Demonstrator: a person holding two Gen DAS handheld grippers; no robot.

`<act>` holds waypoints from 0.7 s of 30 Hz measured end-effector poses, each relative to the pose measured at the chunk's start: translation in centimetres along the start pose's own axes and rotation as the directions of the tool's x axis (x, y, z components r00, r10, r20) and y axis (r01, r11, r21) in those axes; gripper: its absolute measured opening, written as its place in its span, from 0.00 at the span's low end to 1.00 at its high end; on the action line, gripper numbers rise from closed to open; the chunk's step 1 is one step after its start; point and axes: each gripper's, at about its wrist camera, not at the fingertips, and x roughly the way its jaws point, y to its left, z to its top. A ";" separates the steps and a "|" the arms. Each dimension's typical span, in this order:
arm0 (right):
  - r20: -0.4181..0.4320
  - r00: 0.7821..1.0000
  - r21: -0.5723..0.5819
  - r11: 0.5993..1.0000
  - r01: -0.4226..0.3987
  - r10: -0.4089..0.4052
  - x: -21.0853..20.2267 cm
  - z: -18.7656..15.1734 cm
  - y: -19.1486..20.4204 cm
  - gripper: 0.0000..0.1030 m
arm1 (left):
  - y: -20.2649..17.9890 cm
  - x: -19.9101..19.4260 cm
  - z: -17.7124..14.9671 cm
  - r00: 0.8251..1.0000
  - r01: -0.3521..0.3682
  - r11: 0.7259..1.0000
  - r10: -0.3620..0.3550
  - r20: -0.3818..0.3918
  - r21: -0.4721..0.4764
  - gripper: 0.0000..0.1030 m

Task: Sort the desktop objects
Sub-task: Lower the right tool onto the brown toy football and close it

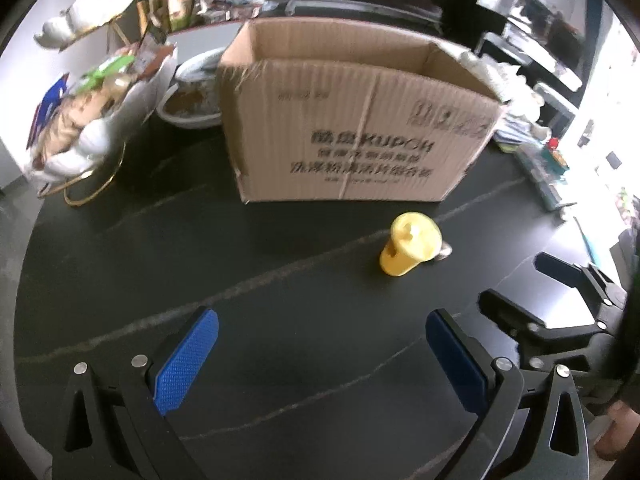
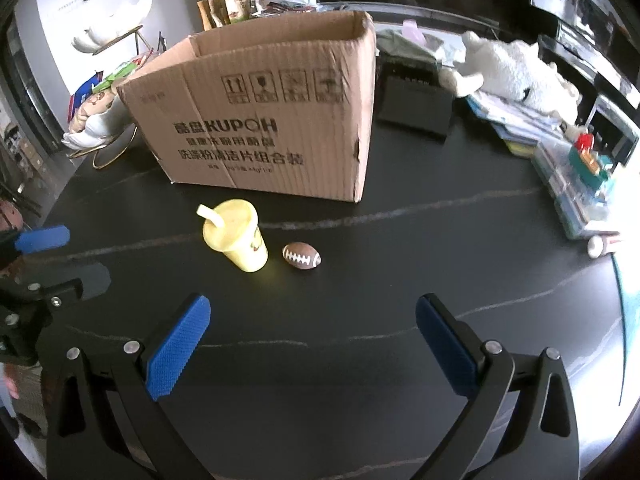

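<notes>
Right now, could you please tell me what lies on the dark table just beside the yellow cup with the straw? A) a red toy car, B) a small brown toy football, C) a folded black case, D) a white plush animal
B: in the right wrist view a small brown toy football with white laces lies beside the yellow cup, in front of the cardboard box.

1. daylight floods in from well to the right of the cardboard box (image 2: 264,108), blowing that edge of both views out to white.
2. the dark table (image 2: 360,380) in front of the box stays dim, with a pale glare patch at its right rim.
3. the left wrist view is soft with blur; print on the box smears.
4. the right wrist view is sharper.
5. fisheye bending curves everything far from the box, inside black corners.
</notes>
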 end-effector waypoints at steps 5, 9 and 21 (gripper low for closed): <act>-0.003 1.000 0.024 1.000 -0.014 0.014 0.7 -0.8 -0.7 0.99 | 0.3 0.5 -0.2 0.999 0.019 0.999 -0.017 0.034 -0.033 1.00; 0.019 1.000 -0.003 1.000 -0.004 0.005 1.0 -1.1 -0.5 0.99 | 0.3 1.2 -0.4 1.000 0.010 0.999 -0.009 0.028 -0.043 1.00; -0.060 0.996 -0.018 0.998 0.067 -0.068 3.4 -0.6 -1.1 0.90 | 0.1 1.9 -0.2 0.998 -0.055 0.997 0.056 0.035 -0.045 1.00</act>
